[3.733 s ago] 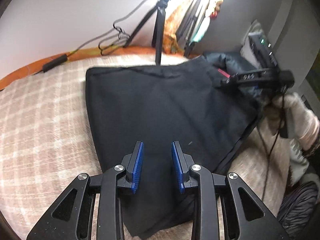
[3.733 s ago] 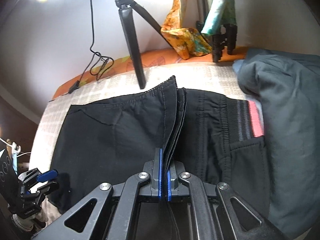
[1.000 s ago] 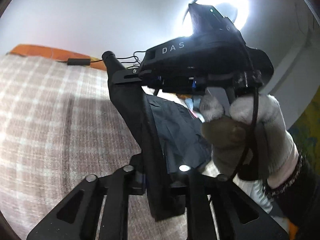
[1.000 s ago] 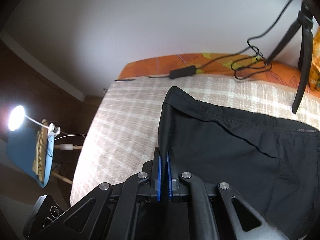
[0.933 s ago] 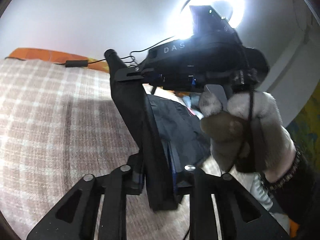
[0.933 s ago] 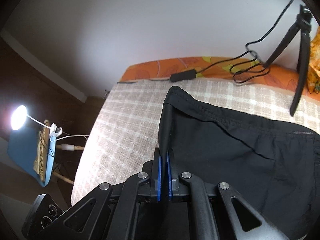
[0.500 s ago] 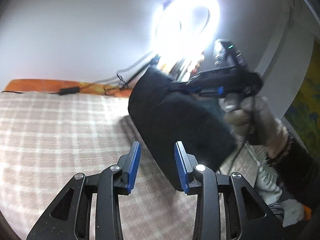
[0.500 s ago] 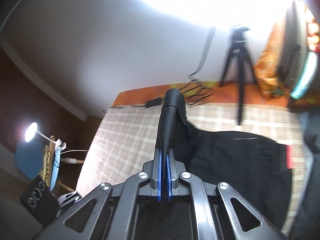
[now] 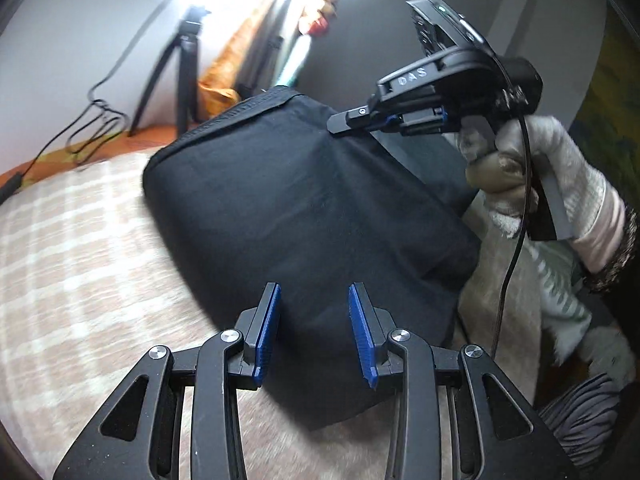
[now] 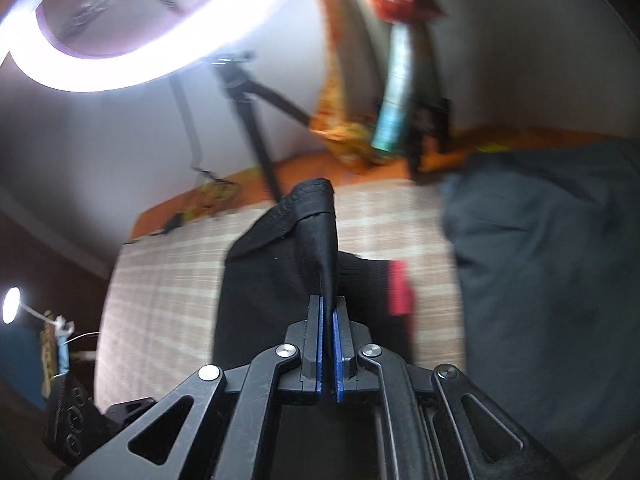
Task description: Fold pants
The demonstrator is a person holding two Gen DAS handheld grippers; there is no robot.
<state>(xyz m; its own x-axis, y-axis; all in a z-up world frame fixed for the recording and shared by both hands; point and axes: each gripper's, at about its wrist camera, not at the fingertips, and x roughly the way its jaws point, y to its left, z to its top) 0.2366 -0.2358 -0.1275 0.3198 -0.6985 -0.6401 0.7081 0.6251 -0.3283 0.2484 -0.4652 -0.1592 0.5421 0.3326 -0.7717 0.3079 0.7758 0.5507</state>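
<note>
The black pants (image 9: 304,208) hang in a folded sheet over the checked beige bedspread (image 9: 72,272). My right gripper (image 9: 340,124) is shut on their upper edge and holds it raised. In the right wrist view the right gripper (image 10: 328,320) pinches a black fold (image 10: 320,232), with the red waistband tag (image 10: 398,288) beside it. My left gripper (image 9: 314,320) is open and empty, with its blue pads either side of the pants' lower edge, which lies on the bed.
A tripod (image 9: 180,68) and cables (image 9: 96,120) stand at the bed's far edge by the wall. A ring light (image 10: 120,40) glows above. A dark grey garment (image 10: 552,280) lies on the right. Orange cloth (image 10: 340,120) hangs behind.
My left gripper let go of the pants and opened, then dropped to their lower edge. My right gripper swung the held edge up and to the right, carrying the fold over.
</note>
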